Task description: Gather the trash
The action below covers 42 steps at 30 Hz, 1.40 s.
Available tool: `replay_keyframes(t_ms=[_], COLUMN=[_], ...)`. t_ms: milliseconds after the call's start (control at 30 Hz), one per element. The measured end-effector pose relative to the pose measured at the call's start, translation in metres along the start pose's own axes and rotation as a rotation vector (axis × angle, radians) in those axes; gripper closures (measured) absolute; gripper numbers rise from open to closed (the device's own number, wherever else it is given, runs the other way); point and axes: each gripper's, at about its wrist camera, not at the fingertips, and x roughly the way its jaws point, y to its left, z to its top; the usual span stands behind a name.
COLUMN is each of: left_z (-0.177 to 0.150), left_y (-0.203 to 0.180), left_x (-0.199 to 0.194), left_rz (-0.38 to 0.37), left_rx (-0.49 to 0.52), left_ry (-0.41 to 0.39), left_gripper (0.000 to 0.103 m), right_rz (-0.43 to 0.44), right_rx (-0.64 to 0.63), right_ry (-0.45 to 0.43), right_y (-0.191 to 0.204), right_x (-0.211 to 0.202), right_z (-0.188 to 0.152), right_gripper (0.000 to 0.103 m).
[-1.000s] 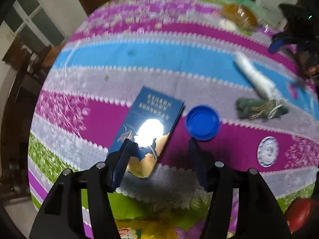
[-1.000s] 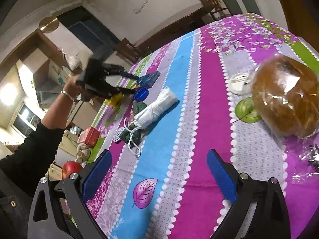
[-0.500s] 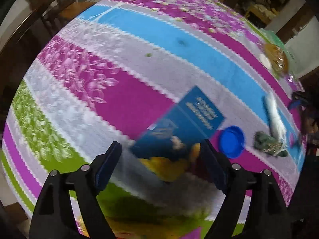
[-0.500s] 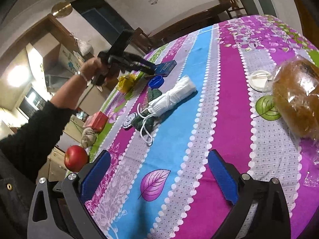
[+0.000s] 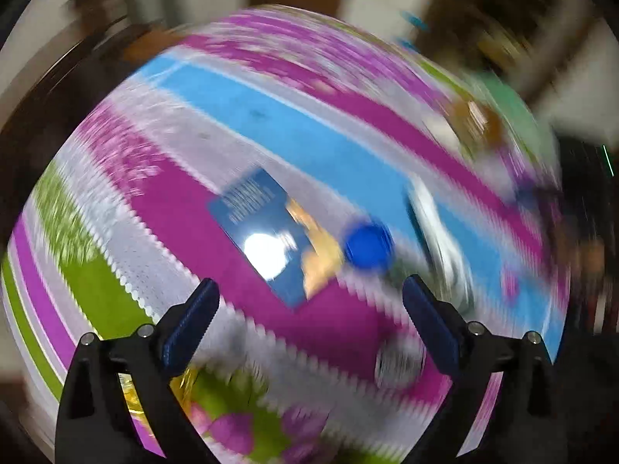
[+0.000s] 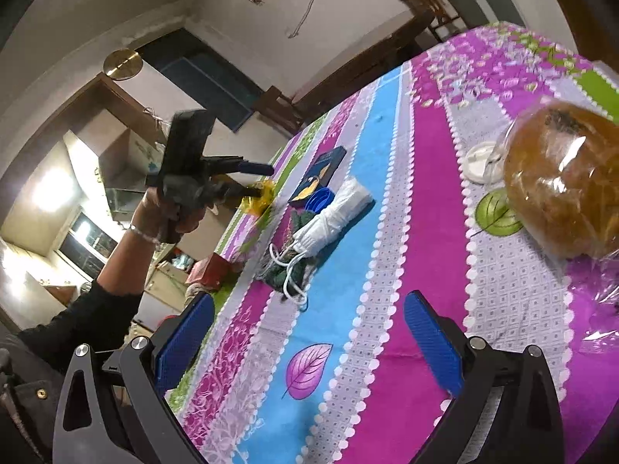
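The left wrist view is blurred by motion. A flat blue box with a yellow picture (image 5: 271,239) lies on the striped tablecloth (image 5: 309,143), with a blue round lid (image 5: 367,245) just to its right. My left gripper (image 5: 309,305) is open and empty, above the cloth, short of the box. In the right wrist view the box (image 6: 319,176), the lid (image 6: 319,201), a white rolled bag (image 6: 336,218) and a dark green bundle with white cord (image 6: 288,270) lie together. My right gripper (image 6: 307,332) is open and empty over the cloth. The left gripper (image 6: 255,179) is raised at the left.
A wrapped brown loaf (image 6: 565,178) and a small white lid (image 6: 481,162) sit at the right. A yellow wrapper (image 6: 259,199) lies near the table's left edge. A red box (image 6: 211,270) and chairs (image 6: 278,108) stand beyond the table.
My left gripper opened and let go of the blue box, which now lies flat on the cloth. The left gripper swung and rose away from it. My right gripper shifted only a little.
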Motion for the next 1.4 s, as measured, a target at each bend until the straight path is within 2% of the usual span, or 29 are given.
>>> replay_keyframes(t_ms=[133, 200, 267, 333, 400, 433, 467, 567, 633, 667, 767, 867, 933, 1033, 1067, 1100, 1167, 1267, 1400], left_z=[0.012, 0.008, 0.008, 0.01, 0.009, 0.013, 0.013, 0.011, 0.008, 0.004, -0.01, -0.037, -0.05, -0.068, -0.073, -0.077, -0.079, -0.076, -0.066], left_y=[-0.001, -0.003, -0.004, -0.004, -0.006, -0.003, -0.005, -0.014, -0.022, -0.025, -0.032, -0.042, -0.051, -0.066, -0.072, -0.078, -0.092, -0.113, -0.148], left_x=[0.02, 0.025, 0.036, 0.047, 0.054, 0.055, 0.053, 0.045, 0.036, 0.026, -0.007, -0.044, -0.059, -0.075, -0.08, -0.083, -0.089, -0.093, -0.099], left_rz=[0.106, 0.116, 0.192, 0.214, 0.251, 0.273, 0.282, 0.281, 0.299, 0.308, 0.357, 0.364, 0.371, 0.414, 0.42, 0.437, 0.502, 0.608, 0.697], left_rx=[-0.192, -0.237, -0.269, -0.285, -0.303, -0.305, -0.305, -0.314, -0.308, -0.323, -0.384, -0.452, -0.464, -0.468, -0.472, -0.467, -0.442, -0.394, -0.326], left_ry=[-0.056, -0.077, -0.069, -0.063, -0.06, -0.069, -0.098, -0.129, -0.162, -0.192, -0.298, -0.401, -0.441, -0.479, -0.487, -0.49, -0.502, -0.519, -0.546], left_gripper=[0.011, 0.011, 0.011, 0.011, 0.02, 0.029, 0.047, 0.047, 0.047, 0.047, 0.047, 0.047, 0.047, 0.047, 0.047, 0.047, 0.047, 0.047, 0.047], right_rz=[-0.022, -0.023, -0.023, -0.02, -0.033, -0.044, -0.077, -0.173, -0.211, -0.228, -0.26, -0.245, -0.22, -0.249, -0.26, -0.289, -0.295, -0.275, -0.297], right_rx=[-0.056, -0.068, -0.061, -0.058, -0.066, -0.077, -0.101, -0.197, -0.207, -0.199, -0.1, 0.037, 0.114, 0.182, 0.185, 0.165, 0.122, 0.095, 0.016], right_ry=[-0.009, -0.009, -0.015, -0.024, -0.034, -0.035, -0.039, -0.032, -0.027, -0.024, -0.02, -0.013, 0.017, 0.051, 0.046, 0.053, 0.058, 0.049, -0.037], right_y=[0.01, 0.012, 0.011, 0.01, 0.012, 0.015, 0.02, 0.041, 0.05, 0.053, 0.05, 0.036, 0.026, 0.014, 0.012, 0.013, 0.016, 0.021, 0.042], right_x=[-0.002, -0.002, -0.004, -0.006, -0.008, -0.008, -0.007, 0.002, 0.011, 0.016, 0.036, 0.057, 0.074, 0.098, 0.104, 0.108, 0.113, 0.109, 0.063], right_z=[-0.005, -0.006, -0.006, -0.006, -0.007, -0.008, -0.008, -0.012, -0.012, -0.009, 0.009, 0.029, 0.038, 0.046, 0.049, 0.05, 0.051, 0.049, 0.042], right_gripper=[0.005, 0.005, 0.005, 0.005, 0.005, 0.005, 0.005, 0.007, 0.016, 0.025, 0.046, 0.048, 0.048, 0.05, 0.064, 0.069, 0.075, 0.076, 0.076])
